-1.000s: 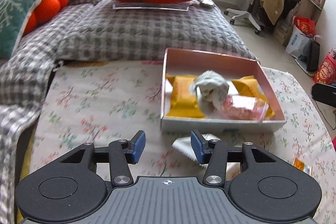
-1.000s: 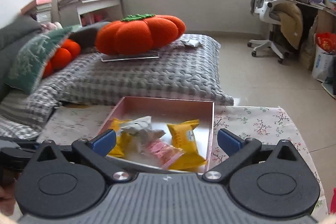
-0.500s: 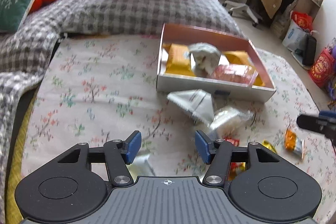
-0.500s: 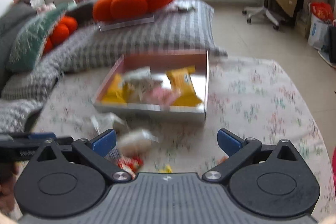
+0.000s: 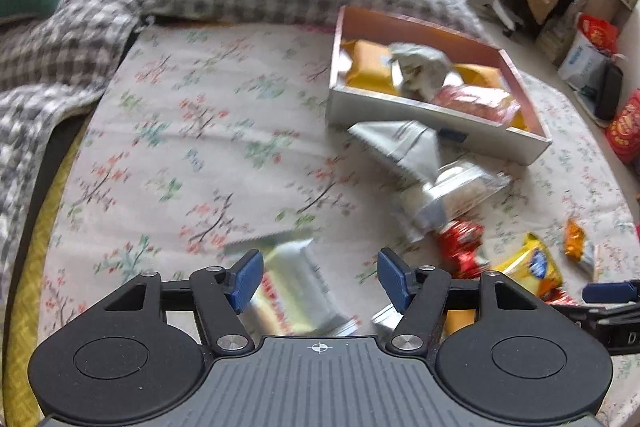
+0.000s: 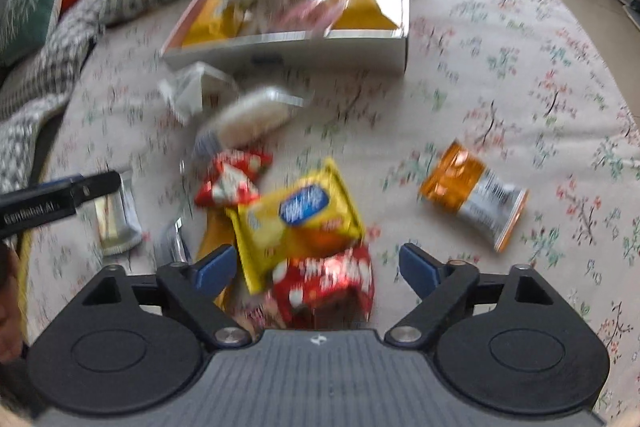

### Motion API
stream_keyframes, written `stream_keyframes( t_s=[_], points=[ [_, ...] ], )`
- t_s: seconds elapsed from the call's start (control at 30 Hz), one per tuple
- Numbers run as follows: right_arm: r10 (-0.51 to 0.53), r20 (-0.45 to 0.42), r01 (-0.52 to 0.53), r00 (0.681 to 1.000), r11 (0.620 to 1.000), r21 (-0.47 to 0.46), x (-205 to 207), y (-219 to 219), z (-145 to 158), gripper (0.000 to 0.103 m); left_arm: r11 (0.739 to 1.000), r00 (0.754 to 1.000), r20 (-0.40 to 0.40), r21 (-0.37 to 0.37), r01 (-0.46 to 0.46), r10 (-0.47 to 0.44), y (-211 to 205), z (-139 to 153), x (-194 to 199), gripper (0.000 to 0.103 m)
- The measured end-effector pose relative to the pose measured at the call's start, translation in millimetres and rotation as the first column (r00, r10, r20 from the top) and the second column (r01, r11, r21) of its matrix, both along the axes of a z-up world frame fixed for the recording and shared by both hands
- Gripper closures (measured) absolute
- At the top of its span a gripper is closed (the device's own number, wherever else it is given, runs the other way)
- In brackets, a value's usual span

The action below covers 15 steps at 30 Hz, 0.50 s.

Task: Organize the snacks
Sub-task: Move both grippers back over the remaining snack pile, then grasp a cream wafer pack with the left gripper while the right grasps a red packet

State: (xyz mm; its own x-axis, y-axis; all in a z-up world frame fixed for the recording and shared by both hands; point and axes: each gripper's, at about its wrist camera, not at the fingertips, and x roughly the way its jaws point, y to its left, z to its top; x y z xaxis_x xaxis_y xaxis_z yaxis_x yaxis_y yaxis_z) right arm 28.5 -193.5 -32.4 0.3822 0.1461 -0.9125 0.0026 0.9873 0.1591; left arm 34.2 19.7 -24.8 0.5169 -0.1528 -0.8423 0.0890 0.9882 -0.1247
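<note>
**Both Claws Lowered Over the Loose Snacks**

Both claws have tipped down from the box toward the loose snacks on the floral-cloth tabletop (image 5: pixel 192 131) since the earlier frames.

**Left claw.** The left claw (image 5: pixel 320 277) is partly open and its jaws are opening. A pale wafer packet (image 5: pixel 292 291) with a red stripe lies on the cloth between and below the blue pads; the pads do not press on it. In the right wrist view the same claw enters from the left edge as a dark bar (image 6: pixel 60 201), just above that packet (image 6: pixel 116 223).

**Right claw.** The right claw (image 6: pixel 316 269) stands wide and its jaws are closing. A red-and-white packet (image 6: pixel 324 287) lies between the pads without contact. A yellow packet with a blue oval label (image 6: pixel 296 215) overlaps its far edge.

**Snack locations.**
- The box (image 6: pixel 288 53), white-walled with a pink interior, sits at the far side of the tabletop and holds yellow, grey and pink packets.
- A silver packet (image 5: pixel 400 147) and a clear packet (image 5: pixel 456 187) lie just in front of the box.
- A second red packet (image 6: pixel 230 181) lies beside the yellow packet.
- An orange-and-silver packet (image 6: pixel 476 199) lies well apart, to the right.

Motion blur obscures all printed text.
</note>
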Motion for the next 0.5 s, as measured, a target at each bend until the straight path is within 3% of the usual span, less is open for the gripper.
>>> stream_keyframes(
  t_s=[0.17,0.4,0.5],
  points=[
    [0.031,-0.044,-0.033,0.999,0.998,-0.06,-0.7,10.2,-10.1,0.032,0.999,0.998,-0.048,-0.006,-0.035,0.035,7.8,-10.0,-2.4,0.039],
    [0.074,-0.062,-0.08,0.995,0.992,-0.102,-2.0,18.1,-16.0,0.037,0.998,0.994,-0.096,0.043,-0.041,0.045,5.8,-24.4,-3.0,0.036],
    [0.076,-0.061,-0.081,0.995,0.993,-0.089,-2.1,17.9,-16.1,0.044,0.998,0.992,-0.117,0.045,-0.04,0.045,3.3,-31.0,-0.3,0.036]
  ],
)
